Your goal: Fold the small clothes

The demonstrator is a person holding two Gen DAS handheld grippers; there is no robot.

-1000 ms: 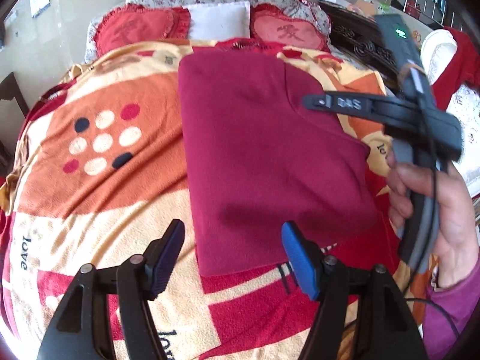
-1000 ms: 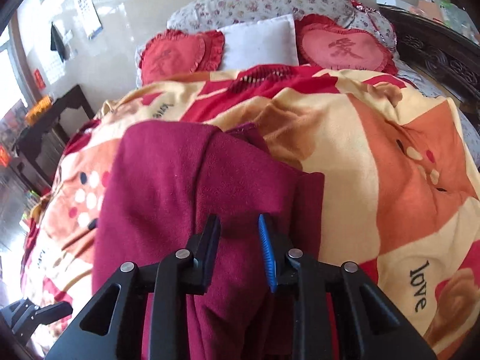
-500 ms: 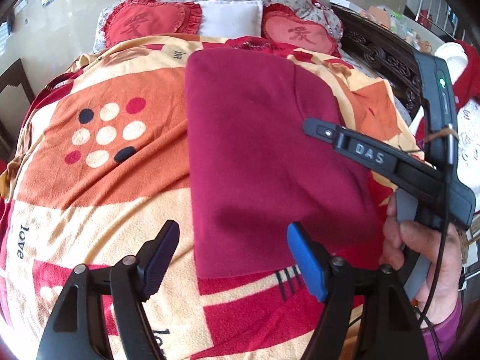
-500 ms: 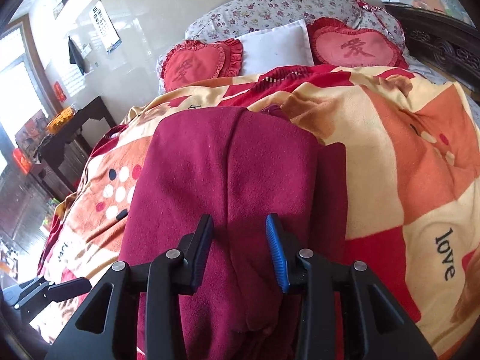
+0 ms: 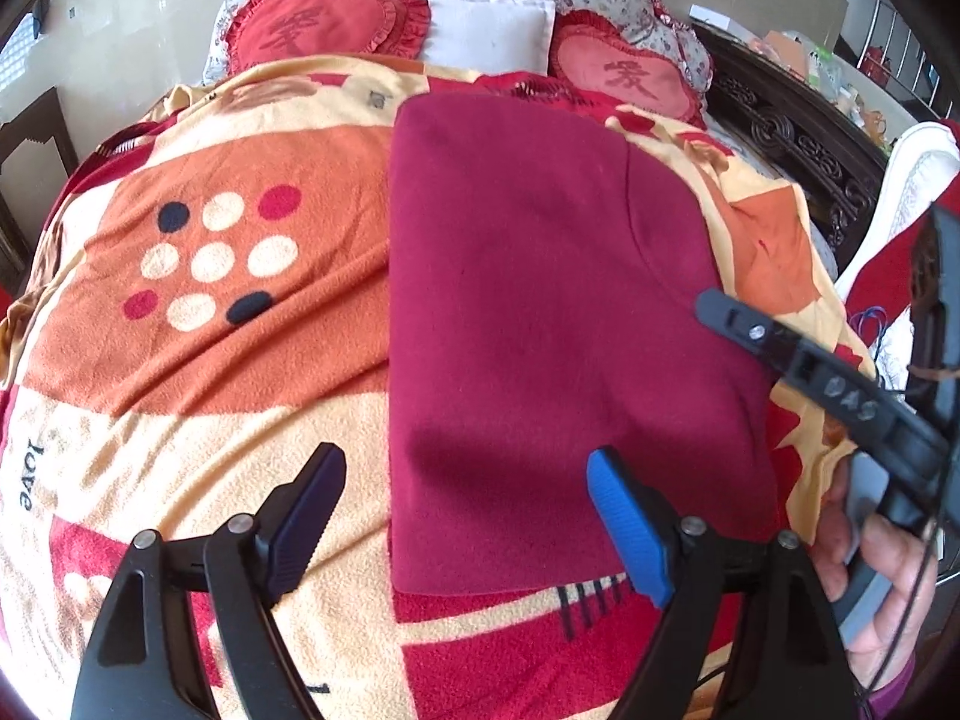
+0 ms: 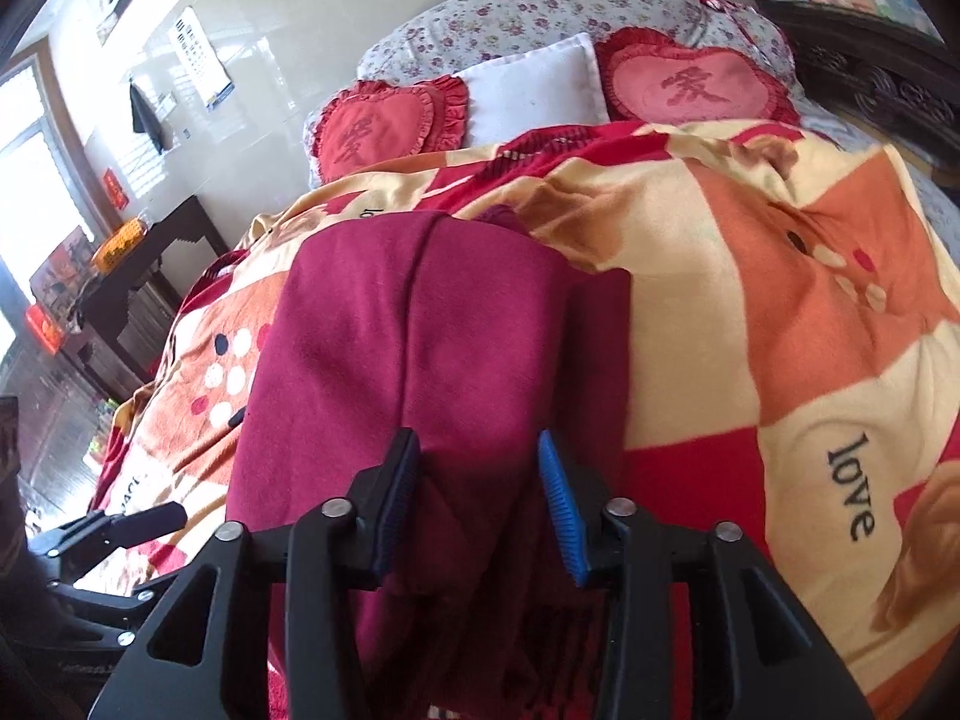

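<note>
A dark red garment [image 5: 540,330] lies folded into a long flat rectangle on the patterned blanket [image 5: 210,408]. My left gripper [image 5: 465,522] hovers over its near left corner, jaws wide and still opening, with nothing gripped. In the right wrist view the garment [image 6: 420,330] runs away from me, and a raised fold of its near edge sits loosely between the jaws of my right gripper [image 6: 480,504], which are opening. The right gripper [image 5: 780,348] also shows at the garment's right edge, held by a hand [image 5: 876,570]. The left gripper [image 6: 120,528] appears low on the left.
Two red heart cushions [image 5: 324,24] and a white pillow [image 5: 486,30] line the bed's head. A dark carved bed frame [image 5: 798,138] runs along the right, with white and red cloth [image 5: 900,210] beyond it. A dark side table [image 6: 144,276] stands to the left.
The right gripper's jaws have spread apart and let go of the garment's fold, and it has drawn back toward the garment's right edge. The left jaws have widened a little.
</note>
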